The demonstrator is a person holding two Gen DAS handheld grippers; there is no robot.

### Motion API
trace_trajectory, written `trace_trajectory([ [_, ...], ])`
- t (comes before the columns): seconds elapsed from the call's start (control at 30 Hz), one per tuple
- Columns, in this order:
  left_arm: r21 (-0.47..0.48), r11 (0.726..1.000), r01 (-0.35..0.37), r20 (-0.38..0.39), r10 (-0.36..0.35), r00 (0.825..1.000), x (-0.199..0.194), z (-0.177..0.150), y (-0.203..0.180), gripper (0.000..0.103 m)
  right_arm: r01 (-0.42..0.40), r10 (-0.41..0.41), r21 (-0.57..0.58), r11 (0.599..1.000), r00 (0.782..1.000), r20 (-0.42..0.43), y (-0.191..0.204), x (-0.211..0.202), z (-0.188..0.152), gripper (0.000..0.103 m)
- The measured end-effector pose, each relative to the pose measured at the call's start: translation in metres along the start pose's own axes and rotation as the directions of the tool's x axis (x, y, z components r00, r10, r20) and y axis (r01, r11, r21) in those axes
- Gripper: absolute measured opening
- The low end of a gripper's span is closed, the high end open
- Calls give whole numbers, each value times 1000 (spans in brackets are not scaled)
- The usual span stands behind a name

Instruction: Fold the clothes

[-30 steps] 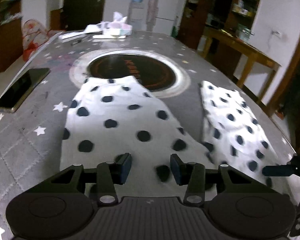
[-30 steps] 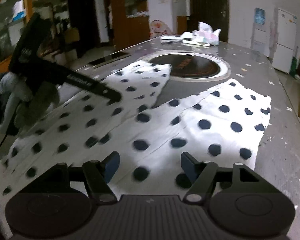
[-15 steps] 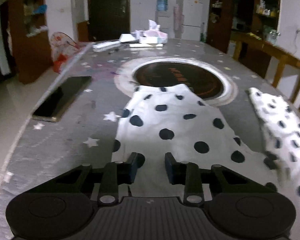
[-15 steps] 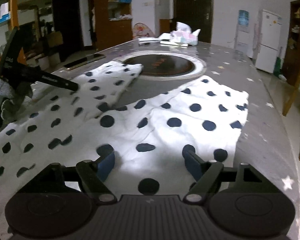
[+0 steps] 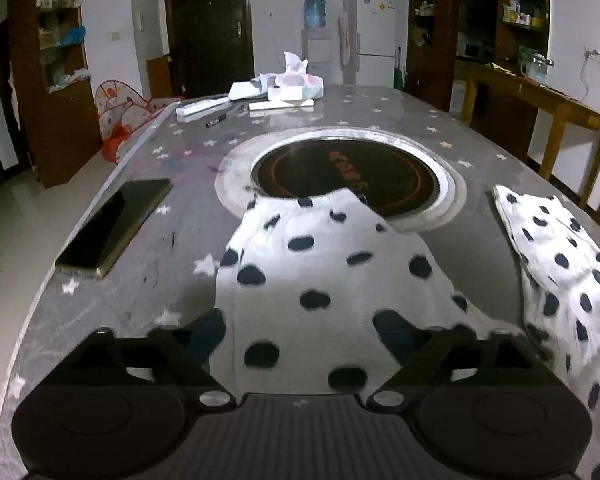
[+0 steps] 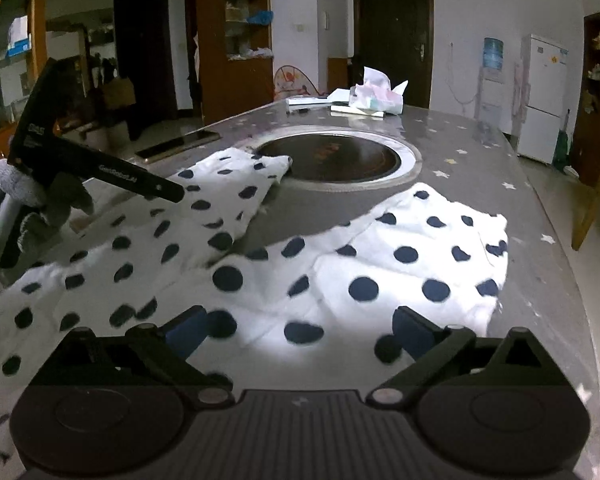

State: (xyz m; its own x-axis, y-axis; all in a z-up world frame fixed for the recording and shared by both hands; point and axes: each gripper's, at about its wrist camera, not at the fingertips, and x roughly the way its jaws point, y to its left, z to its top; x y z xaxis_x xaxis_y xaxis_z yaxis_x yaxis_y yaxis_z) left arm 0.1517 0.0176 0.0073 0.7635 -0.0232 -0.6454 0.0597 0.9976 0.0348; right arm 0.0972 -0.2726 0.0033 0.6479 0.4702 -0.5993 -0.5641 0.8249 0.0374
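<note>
The white cotton garment with dark polka dots [image 5: 320,280] lies spread on the grey star-printed table [image 5: 140,240], its two legs running away from both grippers toward the round black inset hob [image 5: 346,172]. The left gripper [image 5: 300,336] and the right gripper [image 6: 300,330] hover just above the near cloth — jaws wide apart, holding nothing (each nearer its own leg).

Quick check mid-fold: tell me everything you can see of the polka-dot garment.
The white, dark-dotted cloth garment looks thin and soft. It lies spread flat and lightly wrinkled on the grey star-patterned table; two leg-like sections diverge, one tip overlapping the round inset cooktop. Left tongs and right tongs are open over it.
</note>
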Motion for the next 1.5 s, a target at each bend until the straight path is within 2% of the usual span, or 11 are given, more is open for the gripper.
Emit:
trace_trajectory([
  [0.1,16,1000,-18,9,18,1000,8,9,-2,103,-9,9,8,1000,1000,-12,-1,8,1,103],
  [0.3,28,998,-64,-16,64,998,38,22,1,103,-9,10,39,999,999,-37,-7,17,-5,103],
  [0.43,26,995,-99,-41,100,994,60,28,9,103,0,1,20,1000,999,-46,-4,18,-6,103],
  [0.63,-10,990,-141,-40,140,989,80,39,25,103,8,-8,6,1000,999,-51,-2,20,-7,103],
  [0.83,-26,969,-246,-18,246,969,98,51,42,103,8,-7,7,1000,999,-51,-3,20,-6,103],
  [0.93,-39,952,-304,-16,304,953,105,56,50,103,5,-4,11,1000,999,-50,-3,19,-7,103],
  [1.1,-3,938,-348,13,348,937,104,56,46,103,4,-3,12,1000,999,-49,-1,18,-9,103],
  [1.17,22,939,-343,37,342,939,98,56,37,103,4,-4,12,1000,999,-49,-1,18,-9,103],
  [1.27,16,965,-261,48,260,964,87,58,26,103,6,-5,11,1000,999,-51,-1,18,-8,103],
  [1.33,35,973,-228,44,226,973,86,59,17,103,7,-6,10,1000,999,-52,-1,18,-8,103],
  [1.5,61,968,-244,2,244,970,102,58,8,103,7,-6,10,1000,999,-52,-1,19,-8,103],
])
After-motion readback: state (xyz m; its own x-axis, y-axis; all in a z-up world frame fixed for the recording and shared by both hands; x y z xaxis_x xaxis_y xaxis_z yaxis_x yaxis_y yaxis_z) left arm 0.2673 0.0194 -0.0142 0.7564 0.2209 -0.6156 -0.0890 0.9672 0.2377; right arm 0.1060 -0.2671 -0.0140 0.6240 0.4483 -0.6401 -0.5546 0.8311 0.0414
